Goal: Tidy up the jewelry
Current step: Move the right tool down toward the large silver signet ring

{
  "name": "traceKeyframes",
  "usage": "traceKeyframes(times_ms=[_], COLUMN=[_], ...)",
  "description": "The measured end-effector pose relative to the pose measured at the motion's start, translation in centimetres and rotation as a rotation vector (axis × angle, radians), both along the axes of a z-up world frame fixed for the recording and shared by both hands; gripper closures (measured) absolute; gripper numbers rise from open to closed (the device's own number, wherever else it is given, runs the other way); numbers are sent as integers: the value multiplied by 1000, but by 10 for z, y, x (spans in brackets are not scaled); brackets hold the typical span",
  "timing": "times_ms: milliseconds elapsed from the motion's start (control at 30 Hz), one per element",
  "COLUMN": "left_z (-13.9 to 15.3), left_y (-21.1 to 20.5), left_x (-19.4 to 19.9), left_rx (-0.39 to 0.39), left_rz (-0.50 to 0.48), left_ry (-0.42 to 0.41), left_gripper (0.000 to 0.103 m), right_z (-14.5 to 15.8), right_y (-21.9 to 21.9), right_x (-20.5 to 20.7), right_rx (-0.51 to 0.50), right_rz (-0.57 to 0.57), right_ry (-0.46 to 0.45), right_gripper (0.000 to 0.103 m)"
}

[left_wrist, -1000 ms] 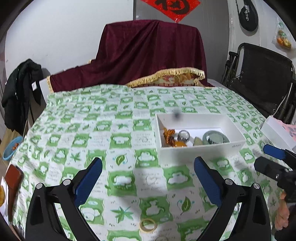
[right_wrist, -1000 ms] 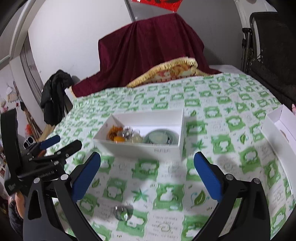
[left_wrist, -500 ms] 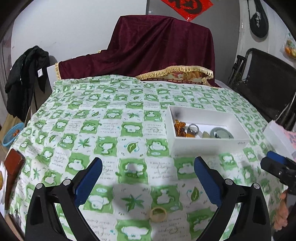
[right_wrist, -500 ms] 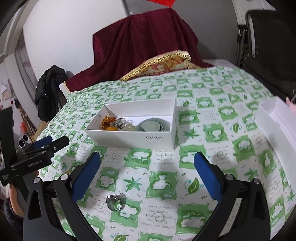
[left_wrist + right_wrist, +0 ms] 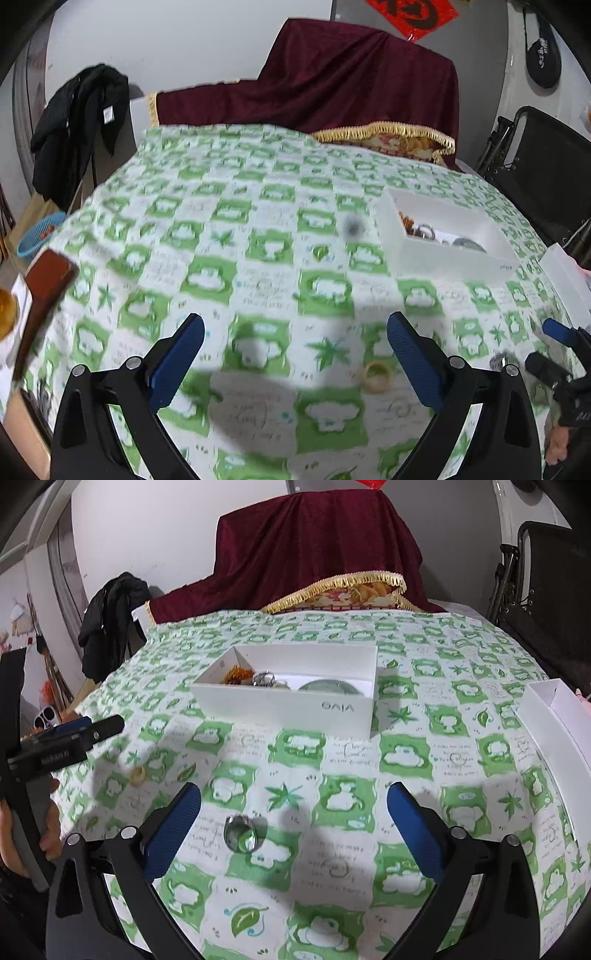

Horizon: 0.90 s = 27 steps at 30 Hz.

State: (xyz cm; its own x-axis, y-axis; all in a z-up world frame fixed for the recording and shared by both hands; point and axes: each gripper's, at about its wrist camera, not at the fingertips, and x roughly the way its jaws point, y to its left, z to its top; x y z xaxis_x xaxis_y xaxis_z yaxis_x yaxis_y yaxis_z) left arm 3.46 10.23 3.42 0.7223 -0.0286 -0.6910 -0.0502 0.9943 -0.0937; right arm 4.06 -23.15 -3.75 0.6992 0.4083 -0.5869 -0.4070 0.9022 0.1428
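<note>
A white open box [image 5: 284,705] holding several jewelry pieces stands on the green-and-white tablecloth; it also shows in the left wrist view [image 5: 443,240]. A silver ring [image 5: 242,836] lies on the cloth between my right gripper's [image 5: 293,823] open fingers, nearer the left one. A pale yellow ring [image 5: 376,376] lies just left of the right finger of my open left gripper [image 5: 295,350]; it also shows in the right wrist view [image 5: 137,775]. Both grippers are empty.
A white box lid [image 5: 557,731] lies at the table's right edge. A dark red cloth [image 5: 314,550] covers furniture behind the table. A black chair [image 5: 546,177] stands at the right, a brown object [image 5: 44,295] at the left edge.
Both grippers have pulled back from the box and lowered toward the cloth. The left view has swung left. The silver ring now lies between the right fingers, the yellow ring by the left gripper.
</note>
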Motion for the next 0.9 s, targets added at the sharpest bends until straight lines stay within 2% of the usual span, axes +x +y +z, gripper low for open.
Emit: traceKeyframes(times_ms=[233, 333, 467, 633, 733, 900], left_z=[-11, -18, -22, -26, -26, -28], left_y=[-18, -29, -37, -32, -32, -44], left_x=[-11, -13, -13, -9, -9, -10], left_rx=[45, 62, 100, 71, 58, 86], left_rz=[-54, -101, -124, -113, -126, -191], left_ry=[26, 56, 72, 98, 102, 115], left_gripper=[3, 3, 3, 3, 3, 3], right_z=[-12, -15, -19, -25, -22, -9], right_y=[24, 28, 23, 5, -5, -20], right_x=[-18, -18, -11, 5, 8, 4], right_rx=[-98, -119, -107, -49, -18, 32], right_rz=[123, 130, 100, 40, -9, -59], right_ry=[8, 22, 64, 134, 123, 40], right_gripper=[5, 5, 5, 5, 5, 5])
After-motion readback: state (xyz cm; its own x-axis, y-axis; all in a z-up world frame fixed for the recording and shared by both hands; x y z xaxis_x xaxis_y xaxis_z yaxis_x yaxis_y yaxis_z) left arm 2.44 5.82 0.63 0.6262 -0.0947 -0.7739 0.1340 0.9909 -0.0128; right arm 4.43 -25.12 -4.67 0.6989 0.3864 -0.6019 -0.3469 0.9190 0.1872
